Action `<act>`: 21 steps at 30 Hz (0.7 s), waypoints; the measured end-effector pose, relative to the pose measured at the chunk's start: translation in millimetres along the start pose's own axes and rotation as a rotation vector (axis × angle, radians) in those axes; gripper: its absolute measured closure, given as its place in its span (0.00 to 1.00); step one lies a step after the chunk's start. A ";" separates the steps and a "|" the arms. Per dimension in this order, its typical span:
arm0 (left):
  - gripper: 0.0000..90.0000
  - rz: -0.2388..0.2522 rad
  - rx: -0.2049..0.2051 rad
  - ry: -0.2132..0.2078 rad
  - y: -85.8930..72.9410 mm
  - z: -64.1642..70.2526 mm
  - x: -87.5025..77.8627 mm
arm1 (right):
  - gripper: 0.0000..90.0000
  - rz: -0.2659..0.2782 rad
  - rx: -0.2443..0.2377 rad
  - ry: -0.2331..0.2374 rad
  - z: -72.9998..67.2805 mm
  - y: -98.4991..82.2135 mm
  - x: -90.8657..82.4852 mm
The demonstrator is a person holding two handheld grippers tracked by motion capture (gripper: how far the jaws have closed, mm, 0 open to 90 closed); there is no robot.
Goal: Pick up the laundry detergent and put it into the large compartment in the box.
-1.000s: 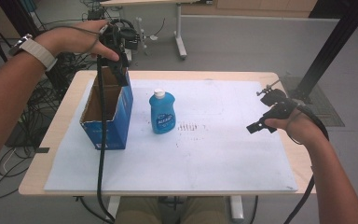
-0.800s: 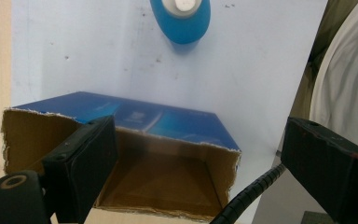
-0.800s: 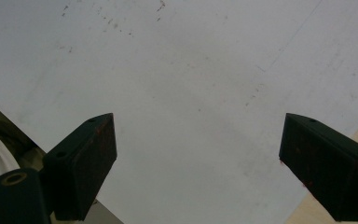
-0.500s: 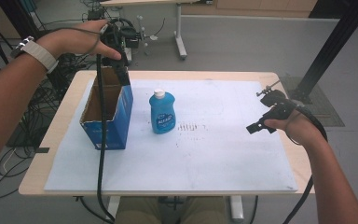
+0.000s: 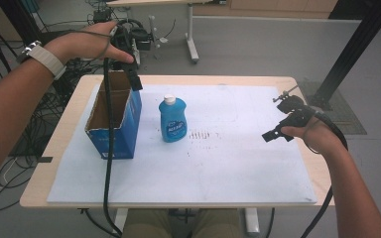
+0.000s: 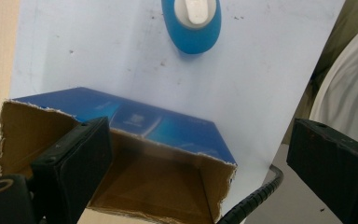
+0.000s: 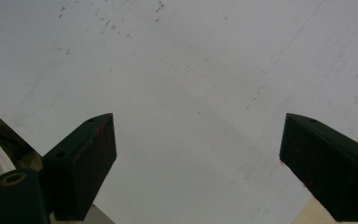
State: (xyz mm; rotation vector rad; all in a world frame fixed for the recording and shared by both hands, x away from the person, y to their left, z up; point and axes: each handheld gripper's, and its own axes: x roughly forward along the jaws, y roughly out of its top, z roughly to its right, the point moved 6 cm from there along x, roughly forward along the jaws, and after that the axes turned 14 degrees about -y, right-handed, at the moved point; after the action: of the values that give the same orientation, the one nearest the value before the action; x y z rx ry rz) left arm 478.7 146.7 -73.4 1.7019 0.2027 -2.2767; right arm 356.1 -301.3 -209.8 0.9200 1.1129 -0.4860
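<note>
An open-topped blue cardboard box (image 5: 121,124) stands at the left of the white mat (image 5: 228,163). To its right is an upright blue bottle (image 5: 172,121) with a white cap. My left gripper (image 5: 131,74) hovers over the box's far end and points down. Its jaws have just been opening and stand wide; nothing is between the pads. In the left gripper view, that gripper (image 6: 200,135) looks into the box (image 6: 135,177), with the bottle (image 6: 192,23) beyond. My right gripper (image 5: 278,119) is open over the mat's right side; in its own view the gripper (image 7: 198,121) frames bare mat (image 7: 191,70).
The left gripper's black cable (image 5: 108,163) hangs down across the box and over the table's front edge. The wooden table (image 5: 62,148) rims the mat. Cables (image 5: 10,148) lie on the floor at the left. Another table's leg (image 5: 192,34) stands behind.
</note>
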 end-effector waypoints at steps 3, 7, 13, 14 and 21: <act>0.08 0.007 -0.018 0.011 2.5 2.3 0.8 | 0.12 0.000 -0.001 0.002 -0.8 0.5 1.2; 0.07 0.012 -0.043 0.025 6.8 5.5 3.1 | 0.12 0.002 -0.004 0.004 -1.3 1.1 1.7; 0.08 0.035 -0.093 0.030 12.1 7.2 5.4 | 0.12 0.006 -0.003 0.000 -1.6 0.3 2.2; 0.08 0.035 -0.093 0.030 12.1 7.2 5.4 | 0.12 0.007 -0.002 0.000 -1.4 0.1 2.6; 0.08 0.033 -0.149 0.025 21.2 5.3 14.3 | 0.12 0.007 -0.005 -0.004 -1.2 -0.2 1.8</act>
State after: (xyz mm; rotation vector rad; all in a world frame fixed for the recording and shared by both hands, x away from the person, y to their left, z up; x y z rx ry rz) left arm 476.8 123.0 -84.2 1.6459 0.3381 -2.1595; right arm 356.1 -300.2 -211.7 0.9181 1.1059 -0.4791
